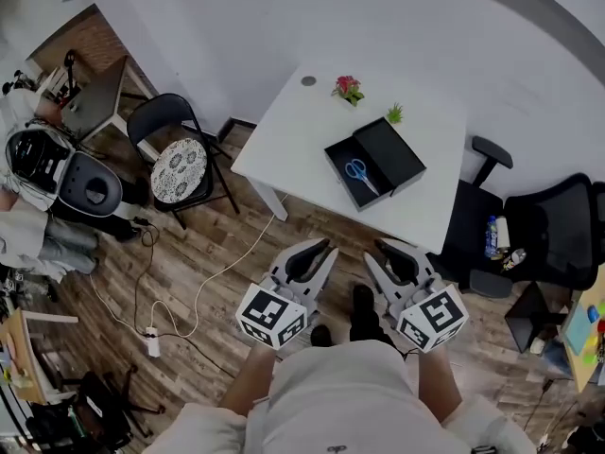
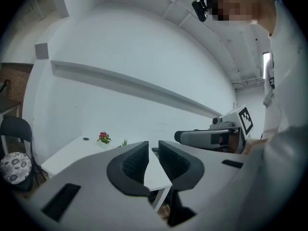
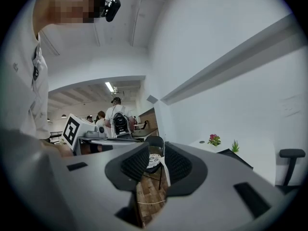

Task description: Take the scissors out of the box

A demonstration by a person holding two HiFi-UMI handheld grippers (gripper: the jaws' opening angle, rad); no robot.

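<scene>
Blue-handled scissors (image 1: 357, 171) lie inside an open black box (image 1: 336, 156), whose lid (image 1: 395, 149) is folded back, on the white table (image 1: 293, 130). Both grippers hang over the wooden floor in front of the table, well short of the box. My left gripper (image 1: 321, 249) (image 2: 153, 150) has its jaws drawn almost together with nothing between them. So does my right gripper (image 1: 378, 251) (image 3: 156, 155). In the right gripper view the box (image 3: 231, 155) shows as a dark edge at the right.
A red flower pot (image 1: 348, 88) and a small green plant (image 1: 394, 113) stand behind the box. Left of the table is a black chair with a patterned cushion (image 1: 180, 168); to its right, a black office chair (image 1: 558, 230). A cable and power strip (image 1: 151, 343) lie on the floor.
</scene>
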